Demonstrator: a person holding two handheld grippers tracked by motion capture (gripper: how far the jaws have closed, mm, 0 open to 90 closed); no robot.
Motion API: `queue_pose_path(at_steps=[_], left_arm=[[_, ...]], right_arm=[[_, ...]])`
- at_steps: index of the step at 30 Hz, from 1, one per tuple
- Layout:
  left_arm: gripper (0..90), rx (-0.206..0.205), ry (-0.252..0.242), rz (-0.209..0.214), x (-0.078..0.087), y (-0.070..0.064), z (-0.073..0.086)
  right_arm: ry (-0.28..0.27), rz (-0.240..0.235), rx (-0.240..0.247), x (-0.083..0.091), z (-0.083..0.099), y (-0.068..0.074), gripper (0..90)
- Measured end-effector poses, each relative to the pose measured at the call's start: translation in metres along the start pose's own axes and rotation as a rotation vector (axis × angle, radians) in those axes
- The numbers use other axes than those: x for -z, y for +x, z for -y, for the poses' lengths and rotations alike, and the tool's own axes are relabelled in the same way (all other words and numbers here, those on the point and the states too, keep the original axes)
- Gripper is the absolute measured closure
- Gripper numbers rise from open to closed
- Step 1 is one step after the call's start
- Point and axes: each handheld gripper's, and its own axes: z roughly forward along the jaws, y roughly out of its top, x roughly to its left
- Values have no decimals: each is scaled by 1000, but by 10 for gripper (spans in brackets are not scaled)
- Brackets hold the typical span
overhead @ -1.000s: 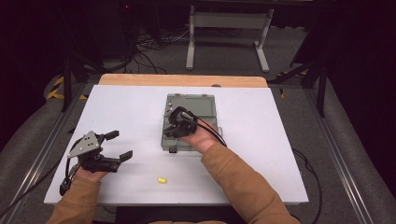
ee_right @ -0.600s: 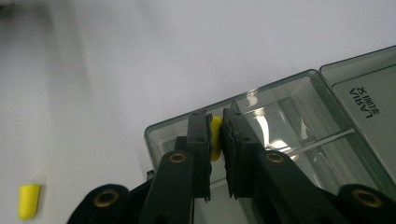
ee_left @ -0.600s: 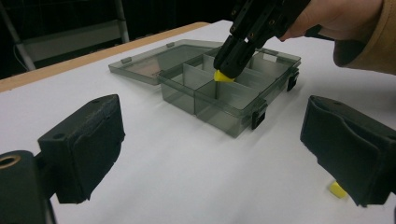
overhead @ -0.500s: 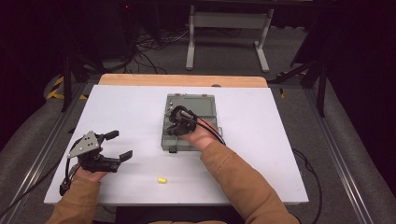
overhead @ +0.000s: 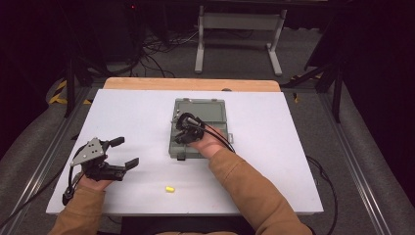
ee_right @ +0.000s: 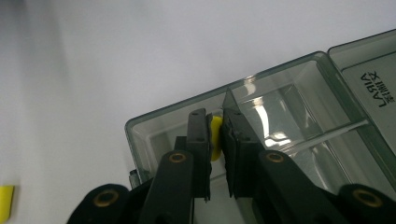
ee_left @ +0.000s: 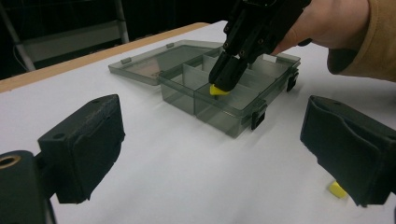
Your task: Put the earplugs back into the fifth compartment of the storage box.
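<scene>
A clear grey compartment box (overhead: 215,110) (ee_left: 275,60) (ee_right: 299,79) lies open at the table's middle, its lid folded back. My right gripper (overhead: 179,138) (ee_left: 219,86) (ee_right: 215,135) is shut on a small yellow piece (ee_left: 217,90) (ee_right: 215,135) and points down into the box's near-left compartment. A second yellow piece (overhead: 169,189) (ee_left: 337,189) (ee_right: 5,200) lies loose on the table near the front edge. My left gripper (overhead: 122,152) (ee_left: 210,154) rests at the front left, open, with nothing between its jaws.
The white table (overhead: 137,112) has a wooden strip (overhead: 191,84) along its far edge. Cables (overhead: 320,171) trail off the table's right side. A metal stand (overhead: 240,34) is on the floor beyond.
The right gripper has shifted slightly over the box's near-left compartment with the yellow piece. The left gripper has stayed where it was.
</scene>
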Motion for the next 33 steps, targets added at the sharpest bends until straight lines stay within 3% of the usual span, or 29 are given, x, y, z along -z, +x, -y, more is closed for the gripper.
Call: queue_pose_path(at_steps=[25, 33], left_arm=[[68, -1, 1, 2, 0, 0, 0], [69, -2, 1, 3, 0, 0, 0]], right_arm=[[55, -3, 12, -10, 0, 4, 807], [37, -13, 23, -7, -1, 6, 735]])
